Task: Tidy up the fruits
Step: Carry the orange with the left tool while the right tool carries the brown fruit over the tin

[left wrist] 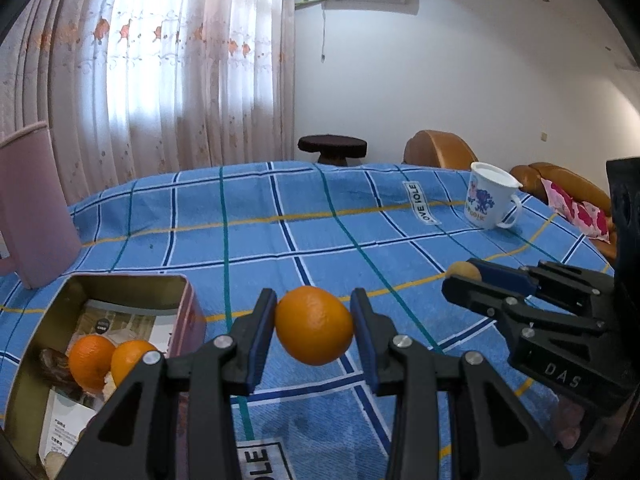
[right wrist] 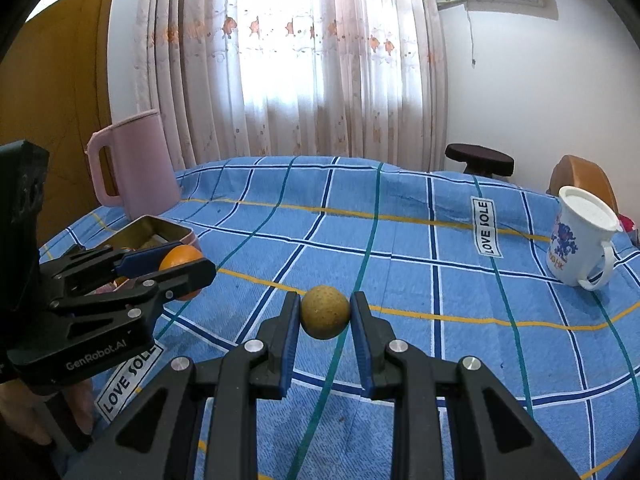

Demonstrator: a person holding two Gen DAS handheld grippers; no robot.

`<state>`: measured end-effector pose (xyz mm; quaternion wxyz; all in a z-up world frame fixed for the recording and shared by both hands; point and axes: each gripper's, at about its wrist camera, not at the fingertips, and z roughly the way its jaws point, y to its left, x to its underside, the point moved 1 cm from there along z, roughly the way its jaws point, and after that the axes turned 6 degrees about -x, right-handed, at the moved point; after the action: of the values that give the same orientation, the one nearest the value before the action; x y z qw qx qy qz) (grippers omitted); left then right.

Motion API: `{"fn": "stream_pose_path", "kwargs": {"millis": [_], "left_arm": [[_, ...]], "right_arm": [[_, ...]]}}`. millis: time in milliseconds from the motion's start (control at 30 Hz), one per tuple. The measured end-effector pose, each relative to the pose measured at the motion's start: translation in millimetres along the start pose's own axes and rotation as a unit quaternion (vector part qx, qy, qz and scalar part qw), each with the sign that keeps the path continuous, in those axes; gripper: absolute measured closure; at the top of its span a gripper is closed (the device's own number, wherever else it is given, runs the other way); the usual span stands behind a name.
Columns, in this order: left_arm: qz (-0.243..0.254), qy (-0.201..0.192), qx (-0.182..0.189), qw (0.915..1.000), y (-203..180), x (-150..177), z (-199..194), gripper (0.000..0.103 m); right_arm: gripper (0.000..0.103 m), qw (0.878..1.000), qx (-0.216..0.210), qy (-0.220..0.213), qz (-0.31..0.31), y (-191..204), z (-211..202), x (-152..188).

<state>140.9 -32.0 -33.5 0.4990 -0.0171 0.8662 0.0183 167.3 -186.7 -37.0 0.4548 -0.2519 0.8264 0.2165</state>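
Left claw [left wrist: 314,322] grips an orange [left wrist: 314,325] just right of the tin [left wrist: 188,292]; right claw [right wrist: 325,318] pinches a small brown fruit [right wrist: 325,312] — round skins could slip out mid-carry.

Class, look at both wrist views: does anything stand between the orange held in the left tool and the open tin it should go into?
Nothing visible does. The orange is clamped in the left tool, and the tin lies open just beside it, with only bare tablecloth between.
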Motion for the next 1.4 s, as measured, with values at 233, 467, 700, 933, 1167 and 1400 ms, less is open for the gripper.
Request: {"fn": "stream_pose_path", "kwargs": {"millis": [233,467,700,933,1167,1400], "left_arm": [[0.008,-0.018,-0.007,0.9998,-2.7,0.1,-7.9,0.063],[0.011,-0.036,-0.015,0.9992,-3.5,0.4,-15.2,0.063],[0.012,-0.05,-0.019,0.9985,-3.5,0.9,-20.5,0.063],[0.012,-0.064,-0.023,0.9976,-3.9,2.3,-26.4,0.063],[0.01,-0.084,-0.027,0.9961,-4.0,4.6,-35.4,0.063],[0.005,-0.086,-0.02,0.996,-0.6,5.7,-39.9,0.063]], "right_arm": [[0.076,1.0,0.006,-0.015,-0.007,2.8,-5.2,-0.3],[0.076,0.999,0.01,-0.028,-0.013,5.3,-10.6,-0.4],[0.076,0.999,0.017,-0.043,-0.022,8.8,-16.6,-0.2],[0.076,0.998,0.022,-0.06,-0.03,10.4,-22.9,0.7],[0.076,0.995,0.027,-0.086,-0.037,13.2,-32.4,1.3],[0.076,0.992,0.04,-0.103,-0.061,23.9,-36.9,1.7]]}}
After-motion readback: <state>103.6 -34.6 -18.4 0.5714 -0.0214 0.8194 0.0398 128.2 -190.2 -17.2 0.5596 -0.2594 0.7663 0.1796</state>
